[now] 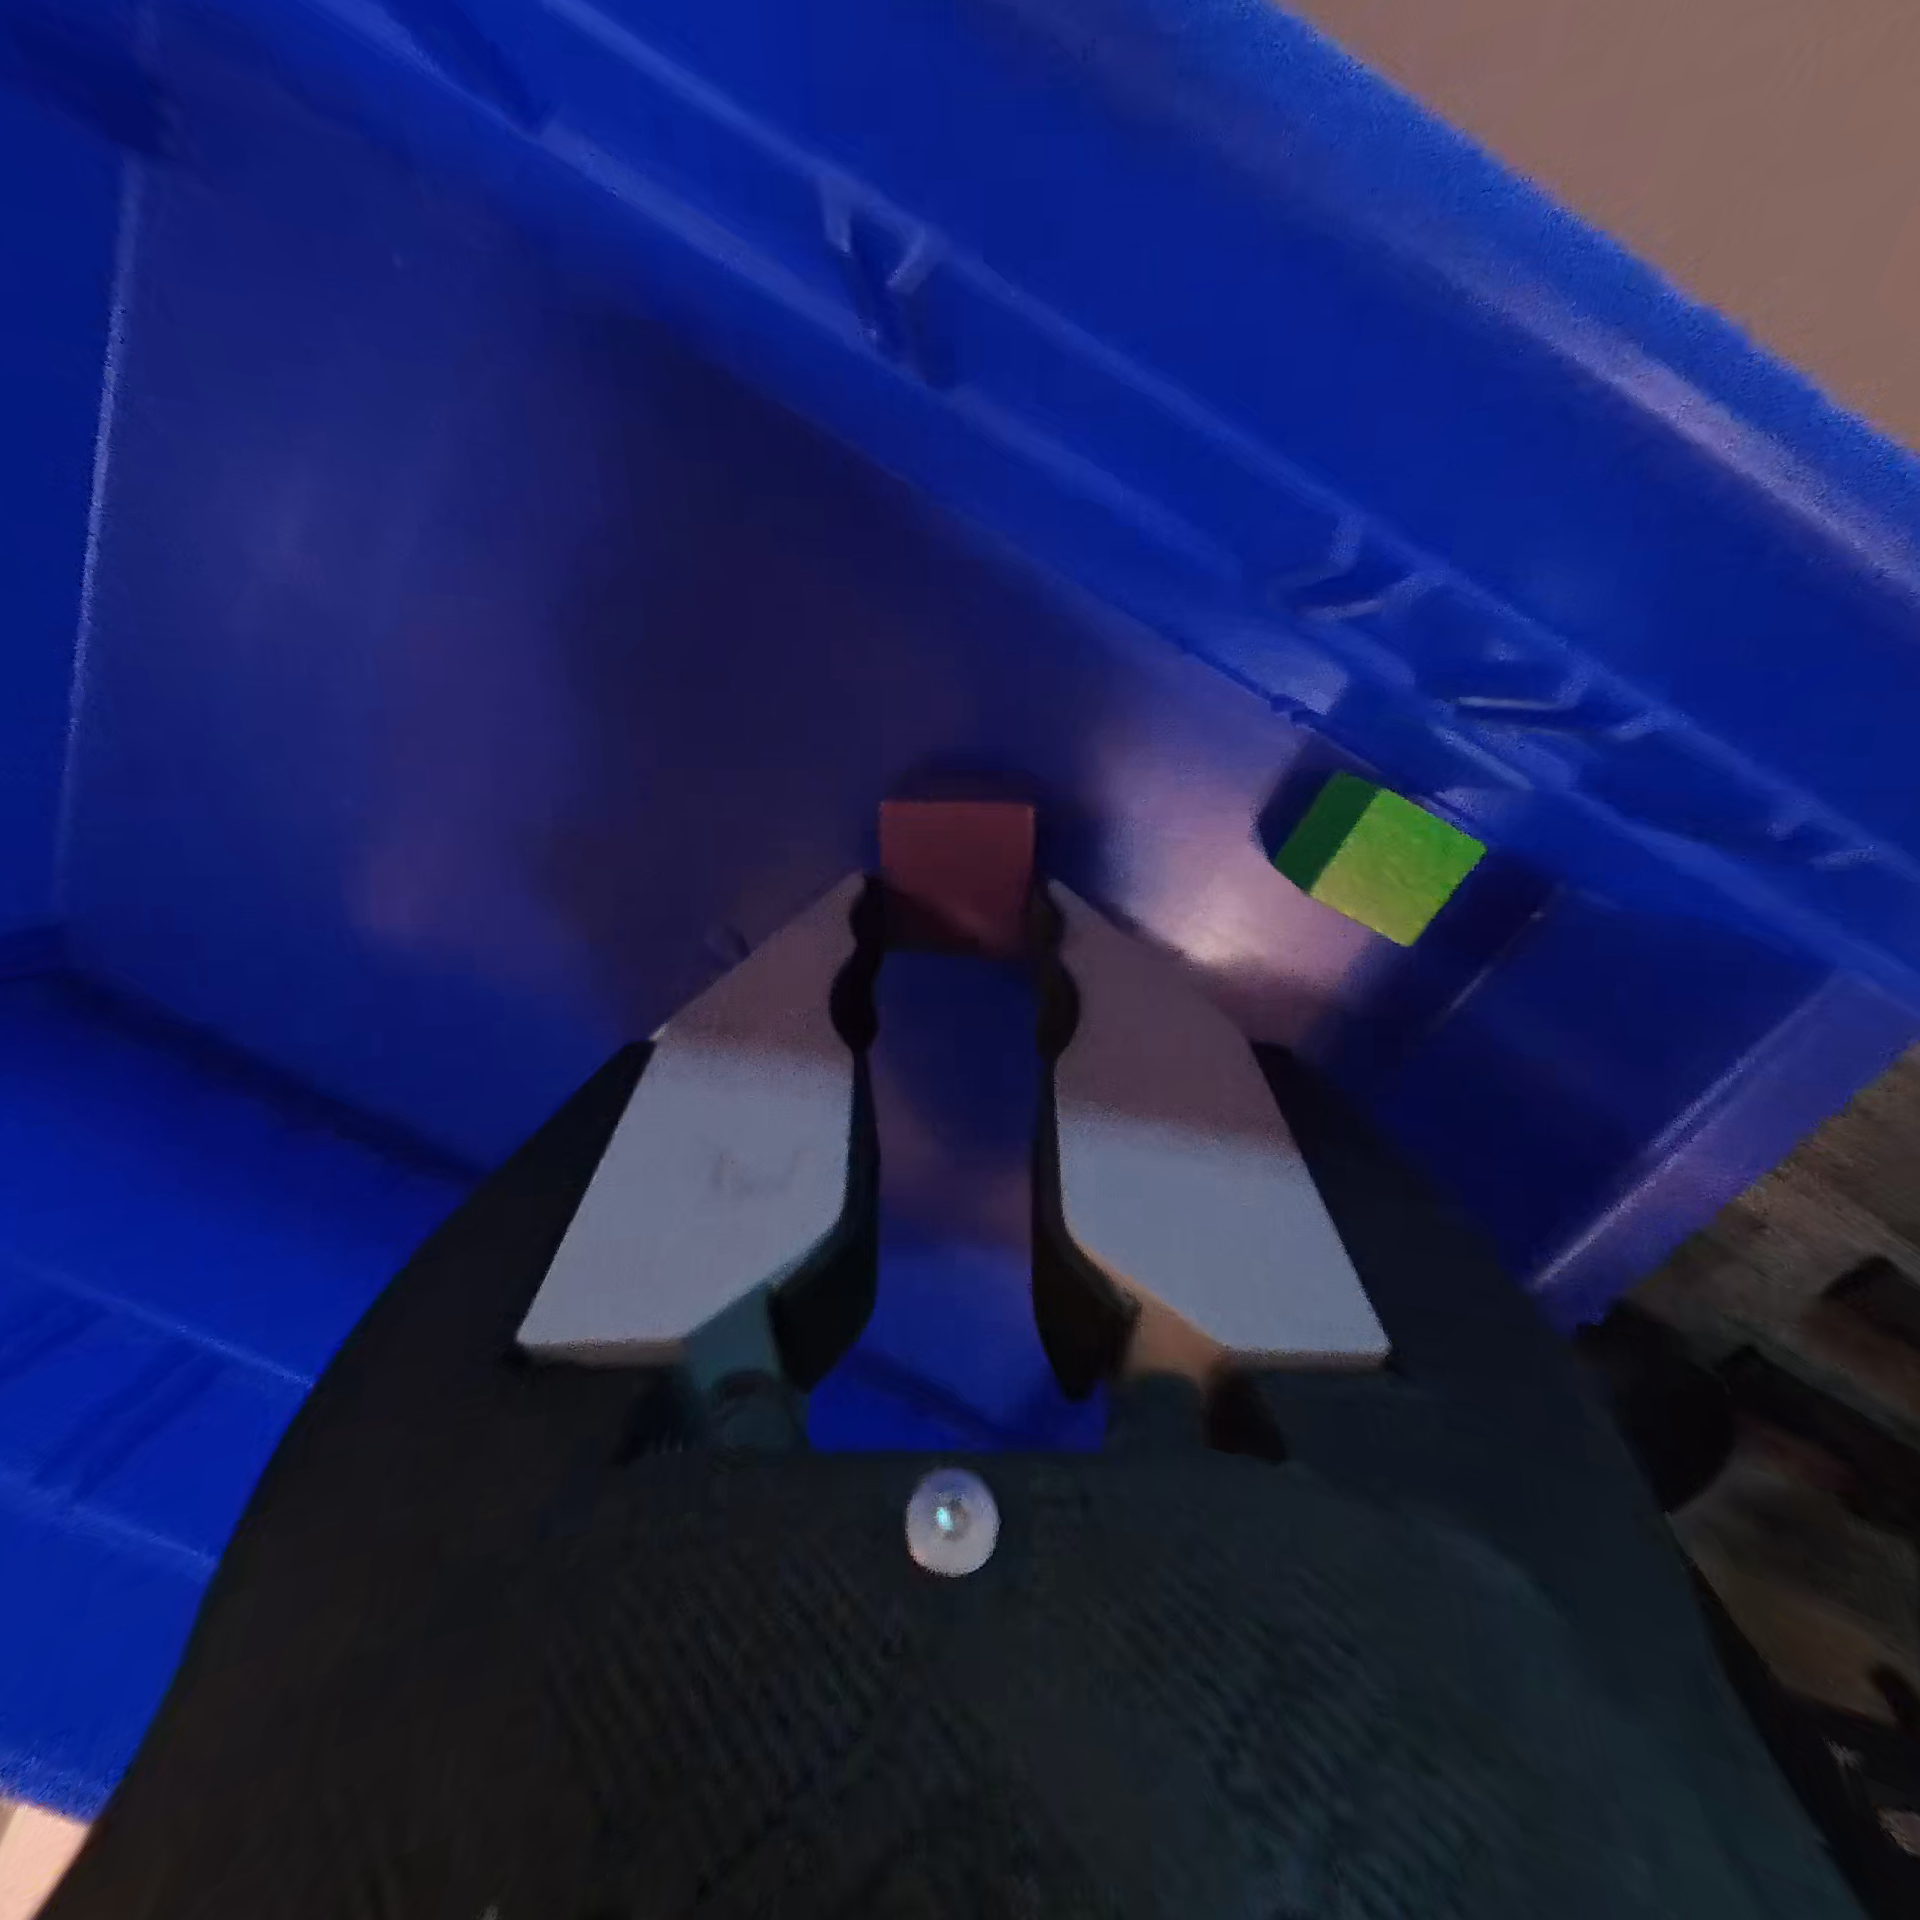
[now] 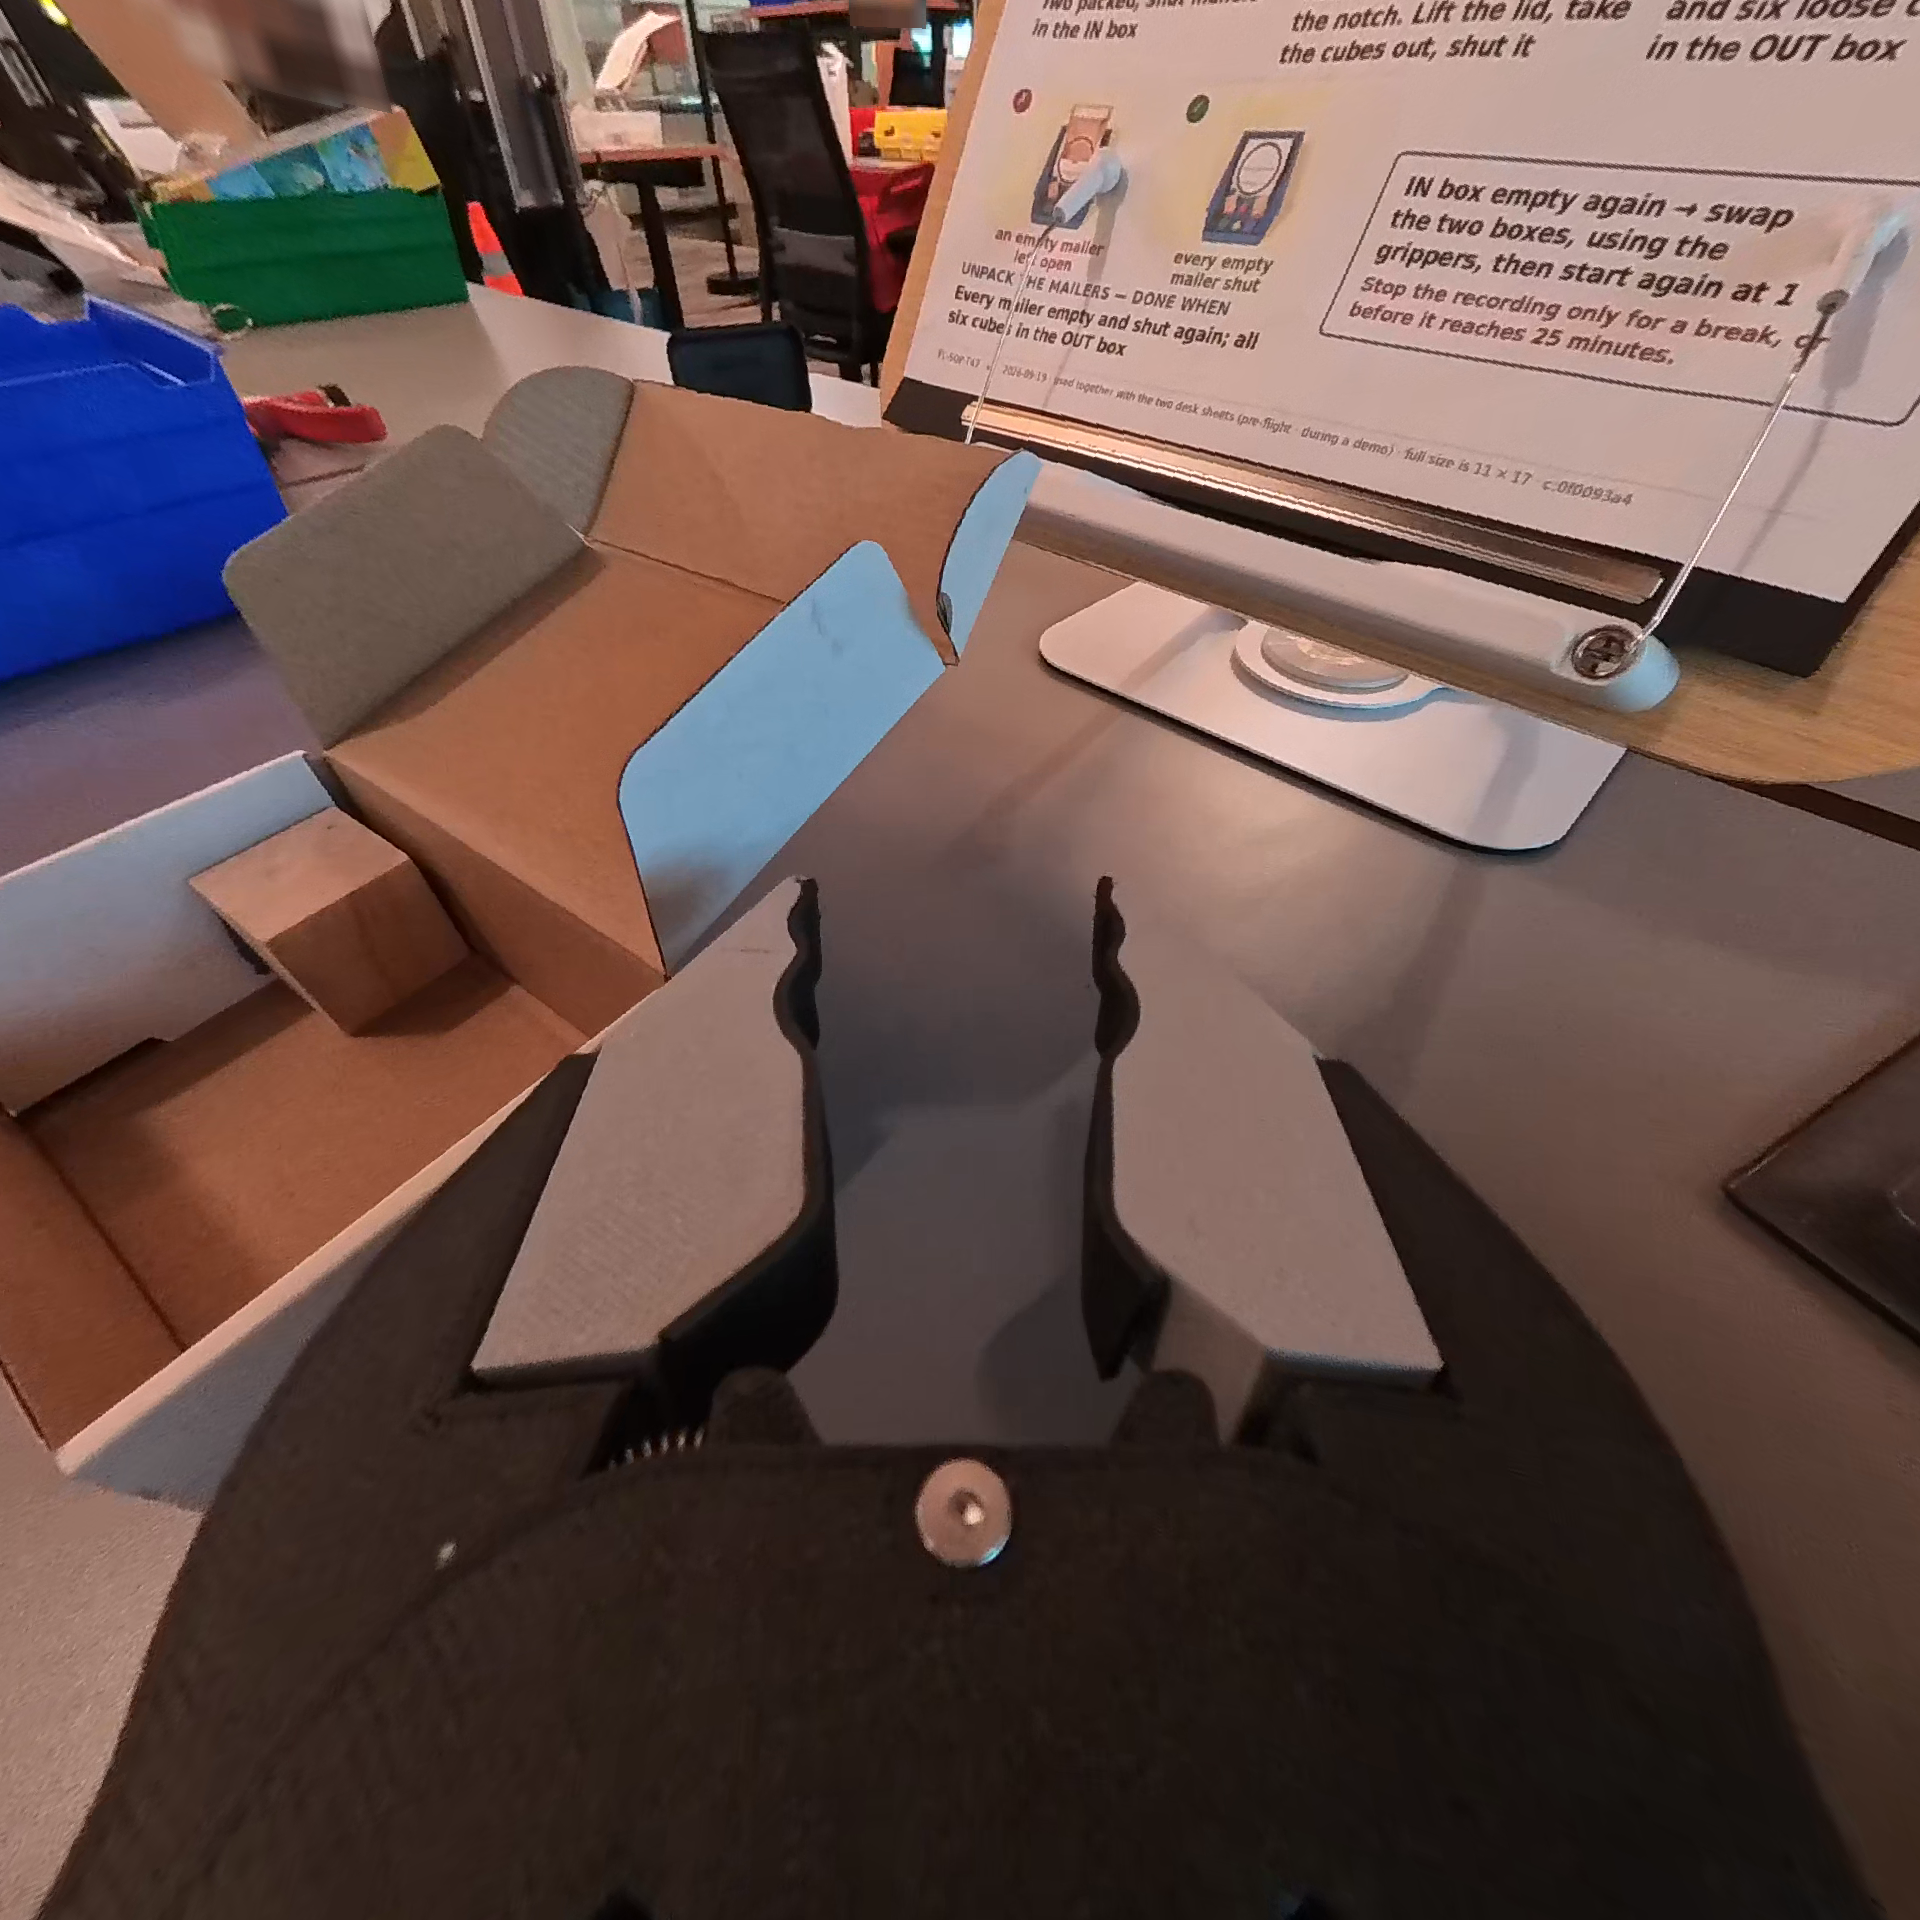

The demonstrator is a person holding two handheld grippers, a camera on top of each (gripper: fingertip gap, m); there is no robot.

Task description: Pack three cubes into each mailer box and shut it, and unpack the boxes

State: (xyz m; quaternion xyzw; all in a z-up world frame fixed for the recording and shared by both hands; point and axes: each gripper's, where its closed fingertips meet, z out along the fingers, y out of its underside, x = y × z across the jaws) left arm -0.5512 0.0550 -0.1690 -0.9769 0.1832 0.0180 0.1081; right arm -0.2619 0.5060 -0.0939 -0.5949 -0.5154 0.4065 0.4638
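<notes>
Left hand-held gripper (image 1: 951, 914) inside blue bin (image 1: 416, 623), jaws narrowed onto red cube (image 1: 956, 868) at the fingertips; contact on both side faces likely, though blur prevents certainty. Green cube (image 1: 1377, 857) loose on bin floor, near the far wall, apart from the red one. Right hand-held gripper (image 2: 956, 914) empty, jaws moderately wide, held above grey tabletop (image 2: 1455, 1039) just beside open mailer box (image 2: 312, 1143), lid (image 2: 520, 623) raised. One plain wooden cube (image 2: 332, 925) already inside the box against its back wall. Handling assessment: cubes rigid, light, smooth-faced; grip across two opposite flat faces, centred, square to the pads, to prevent twisting out. Mailer box of thin cardboard, light, prone to sliding and flexing; take hold at the lid's front edge or flaps, not at the side walls.
</notes>
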